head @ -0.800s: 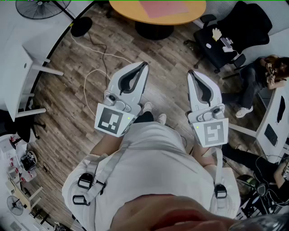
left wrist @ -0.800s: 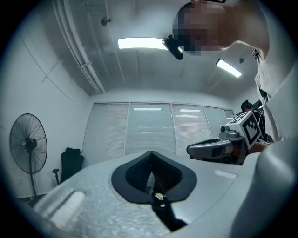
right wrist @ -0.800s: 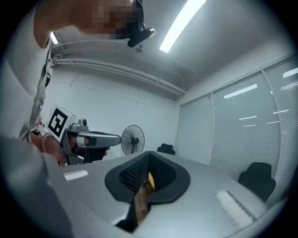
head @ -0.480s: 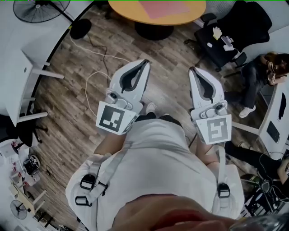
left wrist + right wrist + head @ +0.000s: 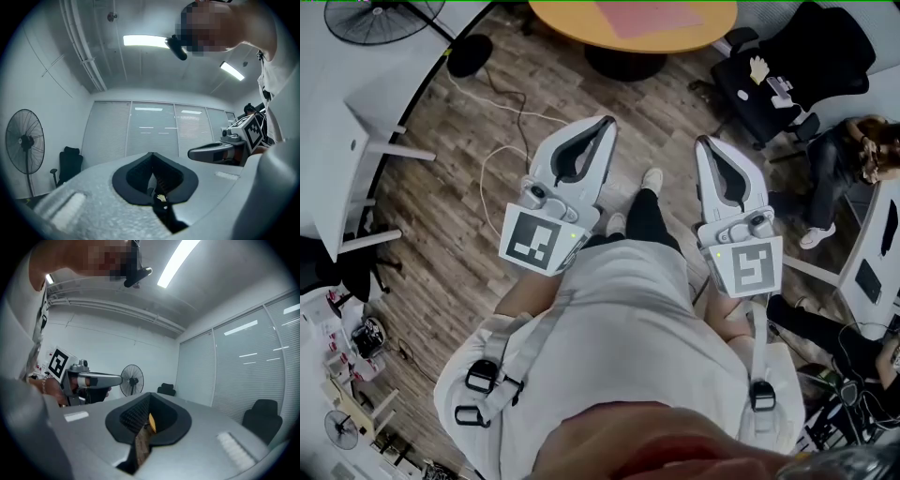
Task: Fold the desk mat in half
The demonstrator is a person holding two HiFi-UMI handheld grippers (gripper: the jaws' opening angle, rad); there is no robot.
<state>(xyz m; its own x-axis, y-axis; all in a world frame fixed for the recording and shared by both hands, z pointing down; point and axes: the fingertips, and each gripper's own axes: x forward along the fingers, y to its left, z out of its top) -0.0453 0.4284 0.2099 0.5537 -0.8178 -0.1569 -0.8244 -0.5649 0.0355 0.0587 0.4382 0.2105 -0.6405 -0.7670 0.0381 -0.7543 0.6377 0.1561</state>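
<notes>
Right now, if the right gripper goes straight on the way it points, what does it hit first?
Likely the table; only bare floor lies between it and the right gripper. Depth unclear.

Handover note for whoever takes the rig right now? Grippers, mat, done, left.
Left hand-held gripper: shut, empty, held out in front of the person.
Right hand-held gripper: shut, empty, beside it.
Desk mat: pink, lying flat on the round table ahead, partly cut off by the frame edge; neither gripper is near it.
Done: nothing, no fold visible.
Left: reach the table, grip an edge, fold the mat in half.
</notes>
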